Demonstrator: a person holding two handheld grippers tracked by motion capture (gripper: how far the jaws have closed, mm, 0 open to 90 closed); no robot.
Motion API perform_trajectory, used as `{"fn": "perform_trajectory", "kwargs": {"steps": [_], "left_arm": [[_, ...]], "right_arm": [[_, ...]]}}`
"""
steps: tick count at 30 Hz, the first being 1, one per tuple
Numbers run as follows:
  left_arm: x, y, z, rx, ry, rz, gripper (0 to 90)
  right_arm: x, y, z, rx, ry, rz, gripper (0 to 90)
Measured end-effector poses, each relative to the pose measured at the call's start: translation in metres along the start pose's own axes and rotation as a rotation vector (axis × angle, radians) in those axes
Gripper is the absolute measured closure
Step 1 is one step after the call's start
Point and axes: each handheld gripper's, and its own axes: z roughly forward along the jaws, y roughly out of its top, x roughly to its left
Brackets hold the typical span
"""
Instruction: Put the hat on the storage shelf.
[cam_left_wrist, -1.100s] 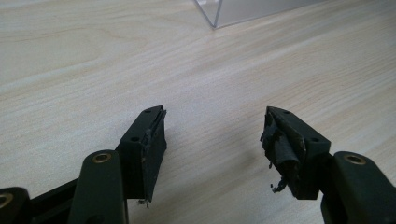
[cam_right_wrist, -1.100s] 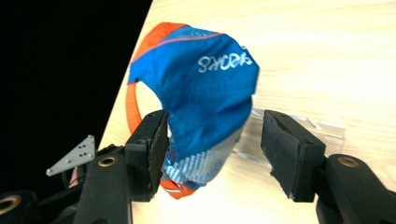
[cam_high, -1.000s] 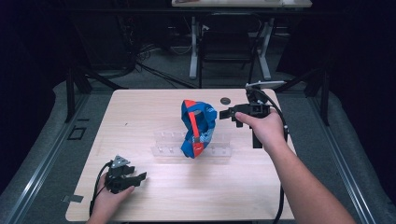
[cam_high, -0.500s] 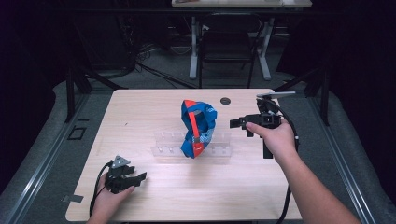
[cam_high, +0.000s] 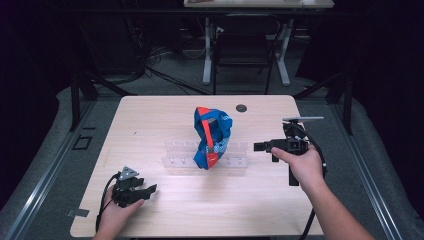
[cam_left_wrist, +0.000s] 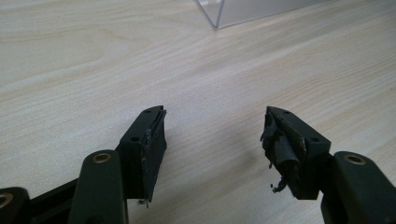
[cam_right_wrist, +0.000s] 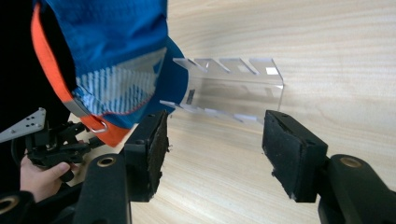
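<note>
Standing in the clear slotted rack (cam_high: 205, 155) at mid-table, the blue cap (cam_high: 212, 137) is my target; my right gripper (cam_high: 261, 146), jaws wide and empty, sits just beside it. Next I'd close in on the fabric. Left gripper (cam_high: 145, 190) rests open near me.

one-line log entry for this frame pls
left gripper: open, resting on table | right gripper: open, empty, right of blue cap | cap: propped in clear rack
</note>
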Motion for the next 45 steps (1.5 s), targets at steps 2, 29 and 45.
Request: {"fn": "perform_trajectory", "kwargs": {"steps": [2, 29, 45], "left_arm": [[0.000, 0.000, 0.000, -0.005, 0.003, -0.001, 39.1], [0.000, 0.000, 0.000, -0.010, 0.009, -0.003, 39.2], [-0.002, 0.000, 0.000, -0.005, 0.009, 0.006, 39.1]], "right_arm": [[-0.004, -0.005, 0.002, 0.003, 0.002, 0.002, 40.2], [-0.036, -0.071, 0.024, 0.006, -0.119, -0.074, 39.8], [-0.051, -0.106, 0.033, -0.023, -0.166, -0.105, 40.4]]}}
